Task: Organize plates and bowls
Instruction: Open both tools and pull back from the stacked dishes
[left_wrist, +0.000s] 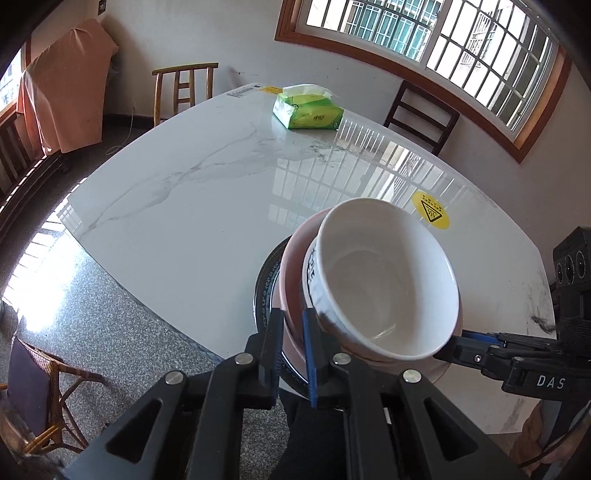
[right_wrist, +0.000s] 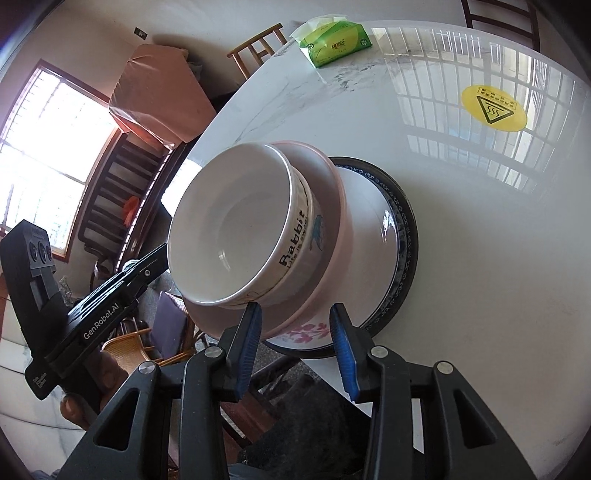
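A: Left wrist view first: where does the stack stand?

B: At the near edge of the desk (left_wrist: 192, 192), well short of the green tissue pack (left_wrist: 307, 110). A dark-rimmed plate (right_wrist: 402, 236) lies at the bottom, a pink bowl (right_wrist: 332, 184) sits on it, and a white bowl (left_wrist: 384, 280) sits tilted in the pink one.

A: And the left tool (left_wrist: 293, 350)?

B: Its jaws are nearly together and, as far as I can see, clamped on the pink bowl's rim at the stack's left side.

A: Right of the stack?

B: The right tool (right_wrist: 295, 343) has its jaws apart on the near side of the stack, pressing on nothing; whether one pad brushes the white bowl I cannot tell.

A: So how far along?

B: I judge it nearly done: no loose plate or bowl shows elsewhere. Levelling the white bowl and letting go seem to be what's left.
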